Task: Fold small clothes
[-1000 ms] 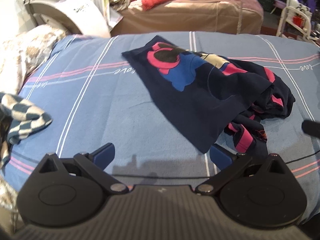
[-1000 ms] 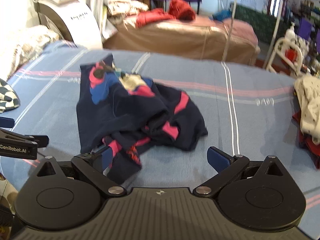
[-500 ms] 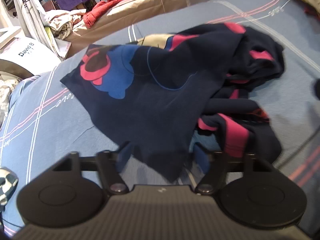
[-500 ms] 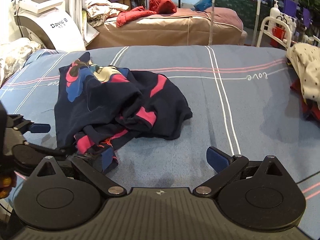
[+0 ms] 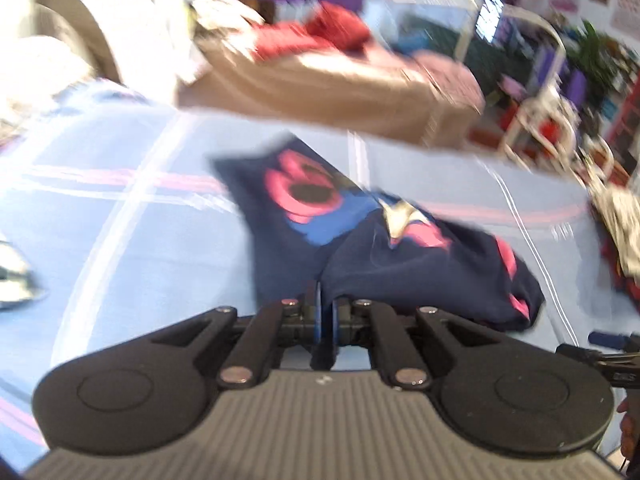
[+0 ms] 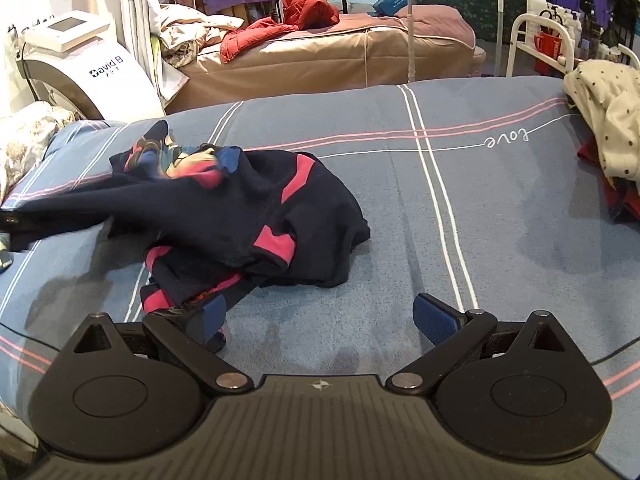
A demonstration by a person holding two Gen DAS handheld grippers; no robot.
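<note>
A small navy garment with pink patches and a colourful print lies crumpled on the blue striped bed sheet. In the left wrist view, which is motion-blurred, my left gripper is shut on a near edge of the navy garment and pulls it taut. In the right wrist view that edge stretches off to the left. My right gripper is open and empty, low over the sheet at the garment's near end, its left finger touching a pink cuff.
A cream dotted garment over red clothes lies at the sheet's right edge. A white machine and a patterned quilt stand at the left. A tan bed with red clothes is behind.
My left gripper has closed on the garment's near edge and pulled it left and up. My right gripper stayed open and moved closer to the garment's near end.
</note>
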